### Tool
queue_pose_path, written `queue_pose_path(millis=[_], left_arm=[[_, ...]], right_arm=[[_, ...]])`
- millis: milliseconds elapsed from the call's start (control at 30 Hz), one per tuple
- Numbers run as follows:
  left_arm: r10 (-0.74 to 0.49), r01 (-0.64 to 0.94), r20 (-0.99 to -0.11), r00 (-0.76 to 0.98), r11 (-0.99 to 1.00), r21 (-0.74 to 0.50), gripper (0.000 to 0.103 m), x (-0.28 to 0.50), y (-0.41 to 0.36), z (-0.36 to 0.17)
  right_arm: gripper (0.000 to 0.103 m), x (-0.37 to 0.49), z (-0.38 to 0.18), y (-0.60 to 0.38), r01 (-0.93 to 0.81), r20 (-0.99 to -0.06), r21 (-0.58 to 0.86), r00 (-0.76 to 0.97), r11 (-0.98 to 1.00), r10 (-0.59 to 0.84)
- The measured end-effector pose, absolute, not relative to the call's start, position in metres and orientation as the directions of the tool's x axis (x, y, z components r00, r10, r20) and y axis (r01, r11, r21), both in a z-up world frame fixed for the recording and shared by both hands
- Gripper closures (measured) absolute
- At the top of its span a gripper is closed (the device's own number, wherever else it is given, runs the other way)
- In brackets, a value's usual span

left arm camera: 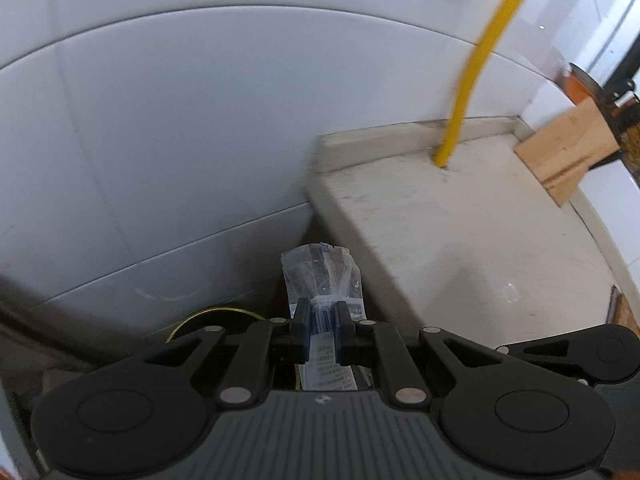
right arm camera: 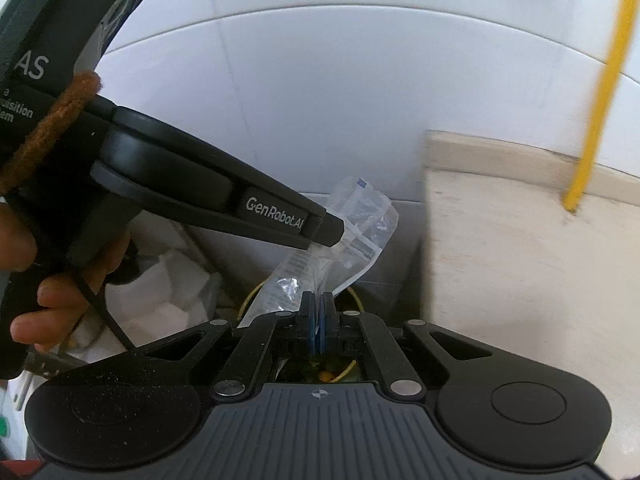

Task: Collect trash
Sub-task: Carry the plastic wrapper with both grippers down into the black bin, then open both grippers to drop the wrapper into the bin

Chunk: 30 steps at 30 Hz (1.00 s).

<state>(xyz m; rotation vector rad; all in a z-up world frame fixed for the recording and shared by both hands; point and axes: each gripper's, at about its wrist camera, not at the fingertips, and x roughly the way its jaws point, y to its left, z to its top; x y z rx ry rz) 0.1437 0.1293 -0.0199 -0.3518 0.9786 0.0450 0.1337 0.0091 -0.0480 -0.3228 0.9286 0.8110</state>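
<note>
Your left tongs (left arm camera: 320,312) clamped printed plastic wrapper (left arm camera: 322,270); your right tongs (right arm camera: 319,312) pinched same wrapper's other end. Wrapper hung off surface (left arm camera: 480,220) edge, before white tiled wall (left arm camera: 160,140).

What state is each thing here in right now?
Left gripper: shut on the wrapper.
Right gripper: shut on the same wrapper.
Wrapper: clear plastic, crumpled, held off the counter by both grippers.
Counter: bare, a little stained.
Yellow pipe: upright, entering the counter.
Wooden board: leaning against the wall.
</note>
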Motion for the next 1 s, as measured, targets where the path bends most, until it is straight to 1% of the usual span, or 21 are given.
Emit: queue_pose_path(millis=[167,467,767,1000], left_arm=[[-0.096,-0.243,-0.824,0.558,0.931,-0.273,0.096,0.134,0.150,-0.028],[-0.088,-0.292,-0.849,0.521,0.916,-0.274,0.097,0.130,0.167,-0.056],[-0.093,-0.321,-0.875,0.475,0.908,-0.270,0.097,0.148,0.171,-0.098],[-0.092,-0.351,-0.909,0.407,0.903,-0.249,0.096,0.169,0.179,-0.147]], right_arm=[[0.100,0.120,-0.051,0.024,-0.767,-0.817,0.087,0.311,0.636,0.486],[0.100,0.127,-0.076,0.044,-0.775,-0.841,0.091,0.276,0.625,0.465],[0.100,0.150,-0.117,0.063,-0.757,-0.868,0.099,0.252,0.646,0.428],[0.100,0.174,-0.166,0.076,-0.730,-0.894,0.101,0.233,0.676,0.384]])
